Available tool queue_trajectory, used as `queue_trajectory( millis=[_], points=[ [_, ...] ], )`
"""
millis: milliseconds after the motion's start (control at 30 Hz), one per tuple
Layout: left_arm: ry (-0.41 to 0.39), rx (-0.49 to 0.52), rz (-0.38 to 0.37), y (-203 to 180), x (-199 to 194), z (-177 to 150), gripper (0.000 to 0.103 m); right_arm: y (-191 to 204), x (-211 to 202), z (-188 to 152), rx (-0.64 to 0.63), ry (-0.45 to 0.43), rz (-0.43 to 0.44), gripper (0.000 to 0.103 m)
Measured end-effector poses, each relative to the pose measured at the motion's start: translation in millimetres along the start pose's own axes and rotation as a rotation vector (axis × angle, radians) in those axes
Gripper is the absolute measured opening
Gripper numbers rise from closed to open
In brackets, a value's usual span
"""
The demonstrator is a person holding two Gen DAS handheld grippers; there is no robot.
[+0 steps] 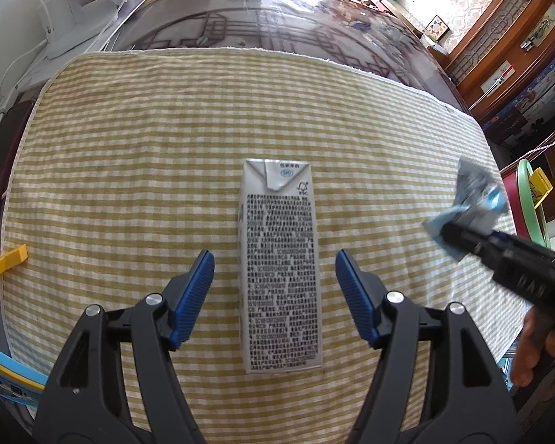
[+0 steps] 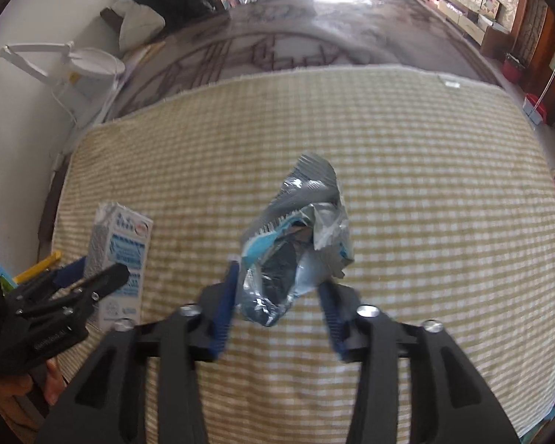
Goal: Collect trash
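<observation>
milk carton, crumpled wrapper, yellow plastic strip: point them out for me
milk carton (image 1: 281,277): left wrist view, middle of its printed side panel
crumpled wrapper (image 2: 296,236): right wrist view, centre of the foil
yellow plastic strip (image 1: 3,264): left wrist view, middle of the strip

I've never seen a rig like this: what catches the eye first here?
A white drink carton lies on the yellow checked cloth, between the open left gripper. Toward the cloth's right edge, a crumpled silver-and-blue wrapper sits between the right gripper.

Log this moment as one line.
left gripper: open, straddling white printed milk carton | right gripper: crumpled silver-blue foil wrapper between fingers | surface: yellow checked cloth
</observation>
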State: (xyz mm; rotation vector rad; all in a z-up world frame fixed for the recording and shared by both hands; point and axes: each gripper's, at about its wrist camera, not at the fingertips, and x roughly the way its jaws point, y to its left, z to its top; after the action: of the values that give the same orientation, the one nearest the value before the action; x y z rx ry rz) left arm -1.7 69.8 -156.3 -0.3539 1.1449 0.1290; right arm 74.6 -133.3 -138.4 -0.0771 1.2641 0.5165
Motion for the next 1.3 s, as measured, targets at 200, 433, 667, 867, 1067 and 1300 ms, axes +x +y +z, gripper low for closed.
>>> queue_trajectory(
  millis=[200,433,667,867,1067,1300],
  points=[
    [0.001,-0.013,-0.002,0,1,-3,0.065,-2,6,-5,0.042,-0.008,-0.034,0.07],
    [0.015,-0.03,0.015,2,9,4,0.046,-10,21,3,0.112,-0.011,-0.042,0.071],
    [-0.016,-0.042,0.017,7,-3,2,0.036,-6,8,1,0.082,-0.037,0.008,0.024],
    [-0.069,-0.061,0.001,8,-25,8,0.036,4,-24,-4,0.01,-0.127,-0.01,0.024],
    [-0.133,-0.036,-0.031,-9,-46,21,0.036,10,-45,-4,-0.018,-0.178,-0.008,0.024],
    [-0.148,-0.008,-0.053,-22,-49,22,0.036,7,-63,-6,-0.014,-0.218,-0.012,0.024]
  ],
)
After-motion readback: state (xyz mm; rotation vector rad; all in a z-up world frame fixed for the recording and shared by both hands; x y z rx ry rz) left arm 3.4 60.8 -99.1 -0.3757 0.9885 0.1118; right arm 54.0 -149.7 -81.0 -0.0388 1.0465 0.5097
